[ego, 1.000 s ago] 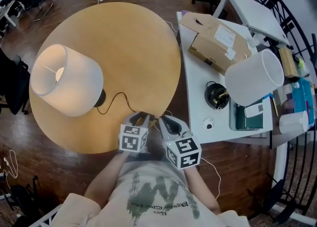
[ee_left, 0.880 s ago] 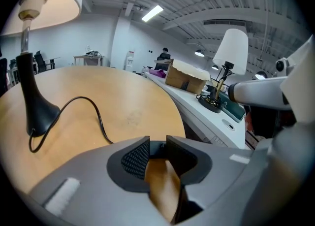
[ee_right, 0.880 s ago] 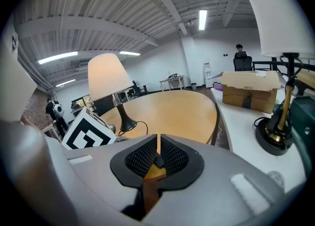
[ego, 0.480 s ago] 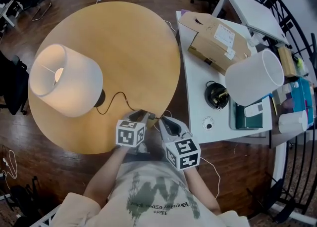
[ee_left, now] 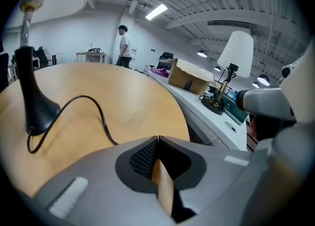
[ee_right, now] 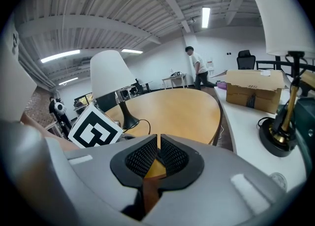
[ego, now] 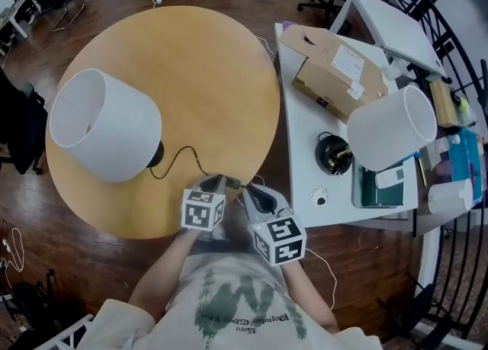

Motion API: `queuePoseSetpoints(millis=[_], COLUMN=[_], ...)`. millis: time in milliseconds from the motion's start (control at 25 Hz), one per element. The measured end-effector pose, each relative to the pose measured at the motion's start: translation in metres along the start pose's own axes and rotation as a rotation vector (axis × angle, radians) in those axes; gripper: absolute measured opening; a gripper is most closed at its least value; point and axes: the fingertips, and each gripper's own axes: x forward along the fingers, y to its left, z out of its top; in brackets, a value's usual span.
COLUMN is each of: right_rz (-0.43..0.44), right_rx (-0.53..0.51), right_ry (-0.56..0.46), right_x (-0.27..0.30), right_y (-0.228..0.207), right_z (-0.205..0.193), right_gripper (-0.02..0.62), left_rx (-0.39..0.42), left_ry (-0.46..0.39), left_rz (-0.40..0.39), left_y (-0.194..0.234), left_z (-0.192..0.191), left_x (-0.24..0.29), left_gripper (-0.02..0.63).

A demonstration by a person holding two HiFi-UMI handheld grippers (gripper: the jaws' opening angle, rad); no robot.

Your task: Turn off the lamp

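The lamp's white shade (ego: 103, 123) stands unlit at the left of the round wooden table (ego: 206, 59). Its black base (ego: 155, 154) trails a black cord (ego: 181, 152) toward the table's near edge. My left gripper (ego: 221, 182) is at that edge over the cord's end, jaws shut; its tips (ee_left: 157, 139) meet with nothing visible between them. The cord (ee_left: 93, 109) runs under them from the base (ee_left: 34, 107). My right gripper (ego: 250, 190) sits beside it, pads (ee_right: 147, 153) almost touching. A small piece on the cord (ego: 233, 183) lies between the two grippers.
A white desk (ego: 301, 135) adjoins the table's right side, carrying a cardboard box (ego: 335, 66), a second lamp with white shade (ego: 389, 127) and black base (ego: 334, 150), and a green tray (ego: 381, 188). A person (ee_left: 124, 45) walks at the room's far side.
The lamp's shade glowed in both earlier frames and is dark now. The left gripper shifted slightly at the cord. The right gripper kept still.
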Motion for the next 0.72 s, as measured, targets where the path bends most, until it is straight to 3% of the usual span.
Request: queuePoseSetpoints(millis=[240,720], right_rz=[0.049,0.256], right_rx=[-0.029,-0.181], right_ry=[-0.001,-0.024], right_x=[0.001,0.004], right_y=[0.004,0.044], right_z=[0.005,0.032], right_gripper=[0.020,0.020], left_rx=[-0.059,-0.177], left_ry=[-0.029,-0.235], left_rz=[0.028,0.223], left_y=[0.001,0.016], left_z=[0.002,0.029], left_x=[-0.001,-0.073], left_gripper=[0.005,0.005])
